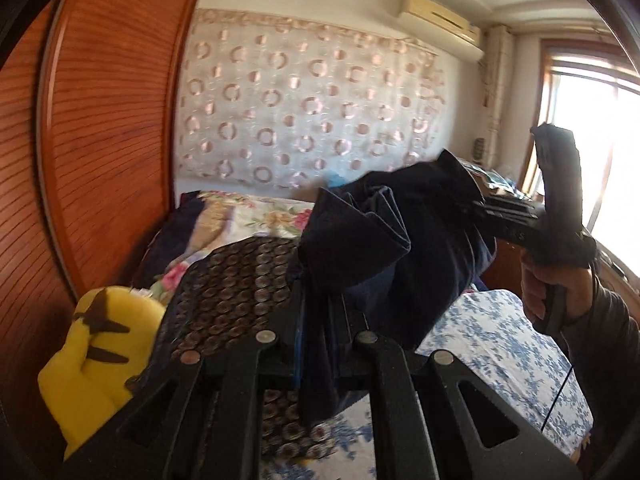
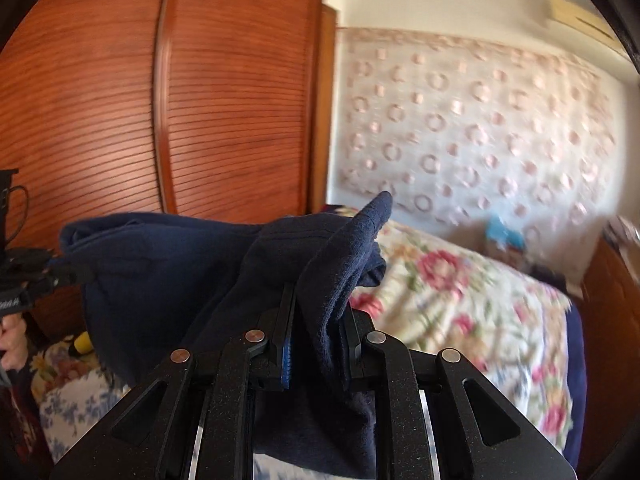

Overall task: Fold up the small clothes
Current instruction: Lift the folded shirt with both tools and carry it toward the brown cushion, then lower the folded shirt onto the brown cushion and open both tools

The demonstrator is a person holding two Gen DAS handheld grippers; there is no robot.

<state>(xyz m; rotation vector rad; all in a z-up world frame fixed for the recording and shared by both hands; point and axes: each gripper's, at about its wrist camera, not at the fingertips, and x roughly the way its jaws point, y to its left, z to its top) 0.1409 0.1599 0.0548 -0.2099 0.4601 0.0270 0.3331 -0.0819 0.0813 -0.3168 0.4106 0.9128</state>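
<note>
The reddish-brown slatted wooden wardrobe (image 2: 208, 100) filled the left part of both views, w/ the white curtain printed with pink rings (image 1: 304, 96) hanging on the wall beside it. Below the curtain lay the bed, covered by a cream quilt with pink and red flowers (image 2: 472, 308) and, nearer to the person, a white sheet with small blue flowers (image 1: 492, 344). A dark cloth with rows of brown round dots (image 1: 228, 292) lay on the bed in the left wrist view, just beside a yellow plush toy with dark brown stripes (image 1: 92, 352).

The small dark navy fabric garment (image 2: 168, 272) was held up in the air above the bed, stretched between the two grippers & not touching the bedding. The left gripper (image 1: 316, 344) had its jaws closed on one bunched edge of the garment; the cloth ran down between the black fingers (image 1: 280, 332). The right gripper (image 2: 316, 340) was clamped the same way on the other edge, w/ a fold of navy fabric sticking up over its tips. In the left wrist view the person's right hand (image 1: 560, 292), in a dark grey sleeve, gripped the handle of the right gripper. The right wrist view was blurred on the curtain side.
</note>
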